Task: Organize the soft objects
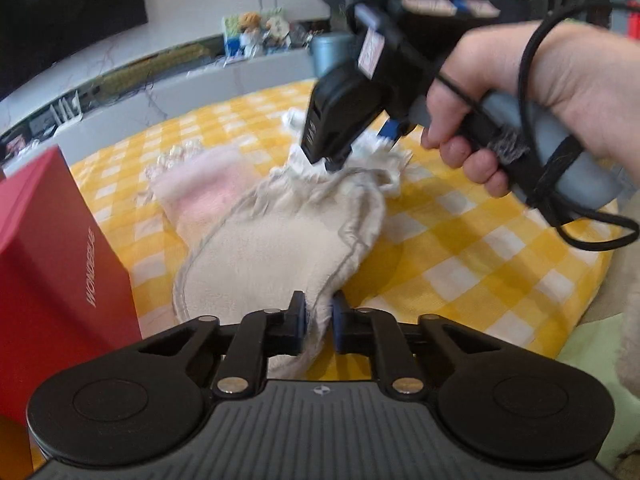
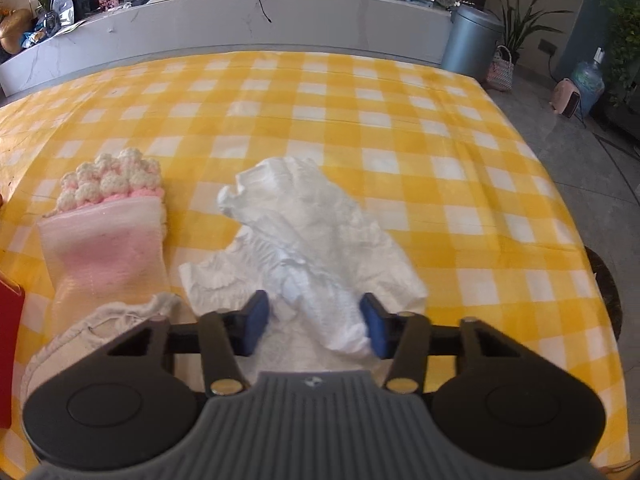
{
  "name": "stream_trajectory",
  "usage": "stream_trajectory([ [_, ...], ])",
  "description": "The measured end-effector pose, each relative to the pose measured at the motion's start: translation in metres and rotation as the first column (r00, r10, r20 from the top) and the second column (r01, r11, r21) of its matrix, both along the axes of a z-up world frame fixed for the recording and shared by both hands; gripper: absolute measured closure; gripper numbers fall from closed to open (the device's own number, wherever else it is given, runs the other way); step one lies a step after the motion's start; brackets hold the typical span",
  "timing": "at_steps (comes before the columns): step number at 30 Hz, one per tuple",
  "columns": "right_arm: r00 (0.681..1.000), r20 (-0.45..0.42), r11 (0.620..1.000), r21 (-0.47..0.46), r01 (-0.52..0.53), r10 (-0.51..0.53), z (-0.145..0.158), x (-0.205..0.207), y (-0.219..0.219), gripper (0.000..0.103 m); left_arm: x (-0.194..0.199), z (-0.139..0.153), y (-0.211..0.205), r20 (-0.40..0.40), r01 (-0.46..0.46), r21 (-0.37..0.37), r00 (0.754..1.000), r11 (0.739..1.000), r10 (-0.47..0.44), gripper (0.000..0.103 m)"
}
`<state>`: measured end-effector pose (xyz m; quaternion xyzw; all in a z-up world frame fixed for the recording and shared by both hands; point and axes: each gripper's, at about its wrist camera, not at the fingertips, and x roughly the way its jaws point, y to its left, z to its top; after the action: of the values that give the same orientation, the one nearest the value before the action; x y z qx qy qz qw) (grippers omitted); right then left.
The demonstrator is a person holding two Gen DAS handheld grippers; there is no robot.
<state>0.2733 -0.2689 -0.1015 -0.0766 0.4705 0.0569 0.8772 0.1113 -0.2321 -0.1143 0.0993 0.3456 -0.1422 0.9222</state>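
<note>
My left gripper (image 1: 319, 322) is shut on the near edge of a beige fleece cloth (image 1: 272, 248) that lies on the yellow checked tablecloth (image 1: 472, 264); the cloth's far end also shows in the right wrist view (image 2: 108, 324). My right gripper (image 2: 314, 322) is open with its jaws on either side of a crumpled white cloth (image 2: 312, 224). In the left wrist view the right gripper (image 1: 340, 160) points down into that white cloth (image 1: 384, 156). A pink and white knitted piece (image 2: 108, 232) lies to the left; it also shows in the left wrist view (image 1: 200, 188).
A red box (image 1: 52, 276) stands at the table's left edge; its corner shows in the right wrist view (image 2: 8, 320). Behind the table runs a grey counter (image 2: 240, 20) with clutter. A grey bin (image 2: 472, 40) and plants stand on the floor to the right.
</note>
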Motion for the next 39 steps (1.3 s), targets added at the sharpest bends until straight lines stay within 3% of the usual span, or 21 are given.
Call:
stream_trajectory([
  [2,1.000,0.009,1.000,-0.004,0.005,-0.005,0.001,-0.002,-0.003,0.079,-0.008,0.007,-0.001,0.053,0.030,0.023,0.998,0.999,-0.031,0.089],
  [4,1.000,0.020,1.000,-0.010,0.007,-0.007,0.004,-0.002,-0.007,0.086,-0.014,0.016,-0.002,0.095,0.031,0.044,0.995,0.999,-0.035,0.089],
  [7,0.999,0.040,1.000,0.001,0.010,-0.010,0.013,-0.006,-0.010,0.090,-0.019,0.031,0.005,0.118,0.024,0.015,0.993,1.000,-0.026,0.089],
  [14,0.991,0.126,0.997,0.071,0.023,-0.032,0.044,-0.021,-0.015,0.090,-0.023,0.066,0.026,0.165,-0.029,-0.063,0.985,0.998,0.039,0.090],
  [15,0.990,0.134,0.996,0.085,0.026,-0.037,0.048,-0.023,-0.015,0.090,-0.024,0.071,0.029,0.172,-0.036,-0.074,0.984,0.997,0.048,0.097],
  [25,0.979,0.199,0.975,0.220,-0.009,-0.036,0.079,-0.043,-0.010,0.090,-0.022,0.103,0.043,0.220,-0.077,-0.103,0.971,0.992,0.098,0.097],
  [35,0.969,0.243,0.971,0.223,-0.089,0.033,0.101,-0.065,0.017,0.090,-0.035,0.135,0.055,0.261,-0.115,-0.113,0.955,0.987,0.141,0.097],
  [39,0.958,0.281,0.966,0.231,-0.120,0.052,0.114,-0.079,0.031,0.090,-0.040,0.150,0.068,0.248,-0.131,-0.158,0.954,0.979,0.168,0.097],
])
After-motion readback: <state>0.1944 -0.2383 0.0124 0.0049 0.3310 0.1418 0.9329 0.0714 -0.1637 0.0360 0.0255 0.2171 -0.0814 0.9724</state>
